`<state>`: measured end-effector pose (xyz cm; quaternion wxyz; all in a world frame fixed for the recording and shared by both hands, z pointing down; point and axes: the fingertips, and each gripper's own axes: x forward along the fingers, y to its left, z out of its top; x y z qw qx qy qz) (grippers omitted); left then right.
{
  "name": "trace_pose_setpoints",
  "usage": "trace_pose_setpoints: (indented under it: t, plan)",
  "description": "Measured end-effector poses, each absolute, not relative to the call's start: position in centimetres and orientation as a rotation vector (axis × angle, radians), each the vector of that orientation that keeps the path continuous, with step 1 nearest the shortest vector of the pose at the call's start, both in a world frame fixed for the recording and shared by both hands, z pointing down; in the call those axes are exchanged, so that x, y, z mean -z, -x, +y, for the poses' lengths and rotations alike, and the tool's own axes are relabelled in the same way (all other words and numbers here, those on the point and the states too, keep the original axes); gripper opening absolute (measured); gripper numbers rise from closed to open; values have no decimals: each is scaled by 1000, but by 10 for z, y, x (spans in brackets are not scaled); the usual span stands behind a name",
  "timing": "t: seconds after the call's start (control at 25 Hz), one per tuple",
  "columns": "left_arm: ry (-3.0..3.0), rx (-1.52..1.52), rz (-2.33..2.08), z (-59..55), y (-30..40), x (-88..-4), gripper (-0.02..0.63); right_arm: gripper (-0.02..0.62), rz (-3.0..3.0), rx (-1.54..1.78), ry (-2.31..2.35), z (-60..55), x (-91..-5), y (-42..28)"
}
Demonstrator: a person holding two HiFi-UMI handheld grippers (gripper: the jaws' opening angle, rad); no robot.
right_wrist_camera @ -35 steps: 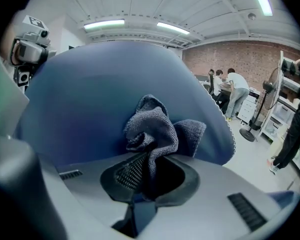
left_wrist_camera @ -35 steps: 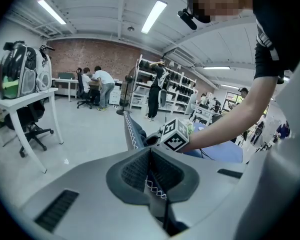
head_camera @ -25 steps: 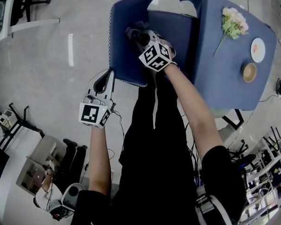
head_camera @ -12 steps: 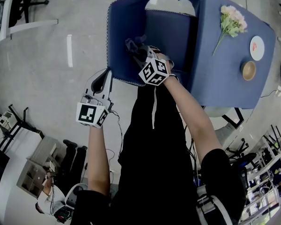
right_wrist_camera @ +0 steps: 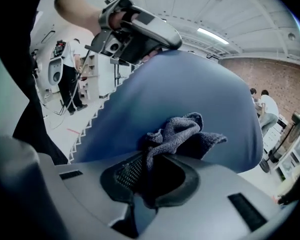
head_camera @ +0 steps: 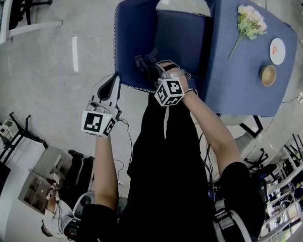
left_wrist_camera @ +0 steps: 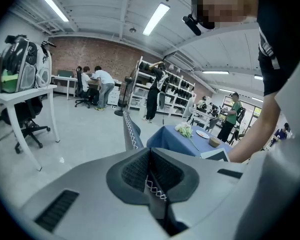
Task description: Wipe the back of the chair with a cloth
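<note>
Left gripper and right gripper reach forward, jaws clamped.

- A worktop under a blue cover carries a bunch of pale flowers, a small white plate and a brown bowl (bowl just beside the plate).
- A backpack stands on a white desk.
- Shelves stand far behind.
</note>
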<state>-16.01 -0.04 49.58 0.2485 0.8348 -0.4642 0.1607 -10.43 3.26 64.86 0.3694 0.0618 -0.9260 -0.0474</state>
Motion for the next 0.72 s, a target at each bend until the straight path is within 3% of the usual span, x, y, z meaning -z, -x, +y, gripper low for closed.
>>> trace_pose_setpoints:
  t: [0.72]
  plan:
    - [-2267, -380, -1270, 1, 162, -497, 25, 66, -2405, -85, -132, 94, -670, 75]
